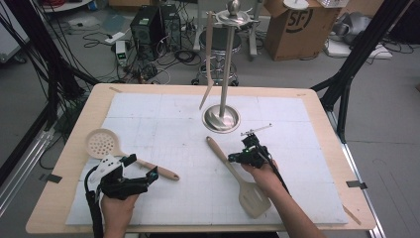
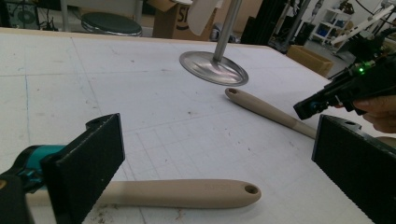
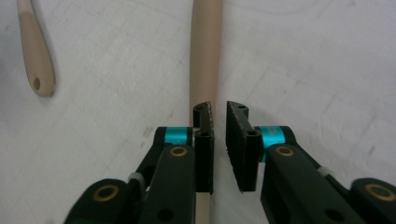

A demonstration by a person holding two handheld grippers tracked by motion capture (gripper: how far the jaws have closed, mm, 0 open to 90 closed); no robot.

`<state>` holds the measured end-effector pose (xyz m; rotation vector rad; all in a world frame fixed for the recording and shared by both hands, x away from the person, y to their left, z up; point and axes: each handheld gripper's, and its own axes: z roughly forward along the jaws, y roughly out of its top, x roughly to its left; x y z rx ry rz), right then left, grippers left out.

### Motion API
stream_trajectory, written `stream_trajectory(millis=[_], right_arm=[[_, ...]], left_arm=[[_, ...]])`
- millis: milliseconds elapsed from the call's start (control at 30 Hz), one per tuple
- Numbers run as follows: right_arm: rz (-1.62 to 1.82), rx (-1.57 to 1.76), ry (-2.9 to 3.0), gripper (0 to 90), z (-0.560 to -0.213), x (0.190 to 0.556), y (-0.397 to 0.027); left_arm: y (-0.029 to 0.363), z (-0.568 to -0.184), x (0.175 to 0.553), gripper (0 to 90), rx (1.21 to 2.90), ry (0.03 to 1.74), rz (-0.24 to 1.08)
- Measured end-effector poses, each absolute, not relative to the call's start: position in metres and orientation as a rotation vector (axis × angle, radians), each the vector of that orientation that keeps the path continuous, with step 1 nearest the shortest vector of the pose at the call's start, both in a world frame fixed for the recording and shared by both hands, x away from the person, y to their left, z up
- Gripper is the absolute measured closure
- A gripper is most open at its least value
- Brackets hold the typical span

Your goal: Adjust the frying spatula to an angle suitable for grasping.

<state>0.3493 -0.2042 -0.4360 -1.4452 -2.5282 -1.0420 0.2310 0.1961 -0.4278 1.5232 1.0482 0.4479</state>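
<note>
Landmark = utensil stand [image 1: 221, 118] w/ round steel base, at the far-centre of the white mat [image 1: 148, 114]; a pale utensil [image 1: 208, 64] hangs from its top ring.

Slotted spatula [image 1: 237, 176] lies flat on the mat, on the near side of the stand; handle tip just short of the base, blade [image 1: 254, 199] pointing away twd the near-right. Right gripper [image 1: 236, 157] sits over the handle approx mid-length, near side of the stand; in right gripper view its pads stand a narrow gap apart, jaws not pressing anything; handle [image 3: 205, 56] runs straight ahead under the left pad, lying on the mat, not between the pads; so not clamped.

Skimmer spoon [image 1: 103, 144] lies near-left of the stand, well apart from it; perforated bowl farthest from the stand, handle end [image 1: 168, 174] pointing back twd the spatula. Left gripper [image 1: 143, 171] hovers at that handle, near-left of the stand; jaws wide apart in left gripper view, handle [image 2: 187, 193] lying across on the mat betw. them, no pad touching it; stand base [image 2: 214, 68] and spatula handle [image 2: 266, 109] show beyond.
</note>
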Motion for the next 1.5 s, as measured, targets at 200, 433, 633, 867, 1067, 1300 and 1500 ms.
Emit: stream_trajectory(millis=[200, 433, 633, 867, 1067, 1300, 1500], right_arm=[[-1.028, -1.453, -2.474, 68.7, -0.437, 0.341, -0.215], [-1.004, -1.424, -2.463, 64.0, -0.435, 0.334, -0.216], [-0.989, -1.411, -2.467, 59.6, -0.436, 0.332, -0.216], [-0.977, -1.396, -2.468, 58.1, -0.437, 0.331, -0.216], [-0.958, -1.391, -2.473, 58.0, -0.438, 0.331, -0.216], [-0.928, -1.372, -2.471, 59.1, -0.438, 0.33, -0.215], [-0.92, -1.368, -2.476, 59.6, -0.438, 0.33, -0.215]], left_arm=[[0.195, -0.428, 0.231, 3.0, 1.526, 1.048, 0.451], [0.194, -0.428, 0.231, 3.0, 1.528, 1.047, 0.453], [0.194, -0.428, 0.231, 3.0, 1.528, 1.047, 0.454], [0.194, -0.428, 0.231, 3.0, 1.528, 1.047, 0.455], [0.195, -0.428, 0.231, 3.0, 1.528, 1.047, 0.456], [0.194, -0.428, 0.231, 3.0, 1.529, 1.047, 0.456], [0.194, -0.428, 0.231, 3.0, 1.526, 1.049, 0.456]])
